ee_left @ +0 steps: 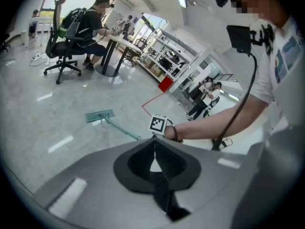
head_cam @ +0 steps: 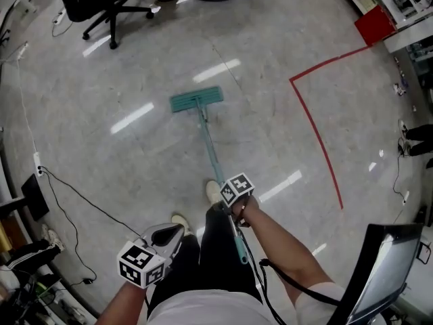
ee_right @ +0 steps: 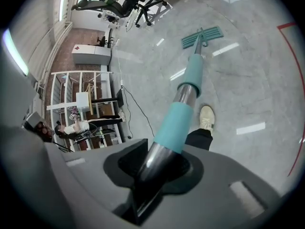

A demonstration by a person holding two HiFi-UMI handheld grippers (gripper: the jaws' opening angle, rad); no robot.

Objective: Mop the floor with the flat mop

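The flat mop's teal head [head_cam: 196, 100] lies flat on the grey floor ahead of me. Its teal and metal handle [head_cam: 211, 151] slants back to my right gripper [head_cam: 231, 205], which is shut on the shaft. In the right gripper view the handle [ee_right: 183, 109] runs out from between the jaws to the mop head [ee_right: 202, 36]. My left gripper [head_cam: 166, 237] hangs low at my left side, away from the handle, with its jaws shut and nothing in them. The left gripper view shows the shut left gripper [ee_left: 155, 150], with the mop head [ee_left: 100, 116] beyond it.
A black office chair [head_cam: 108, 9] stands at the far left. Red tape [head_cam: 314, 124] marks the floor on the right, near a red box [head_cam: 374, 24]. A black cable [head_cam: 74, 195] and power strip [head_cam: 37, 162] lie at the left. My shoes [head_cam: 214, 191] stand by the handle.
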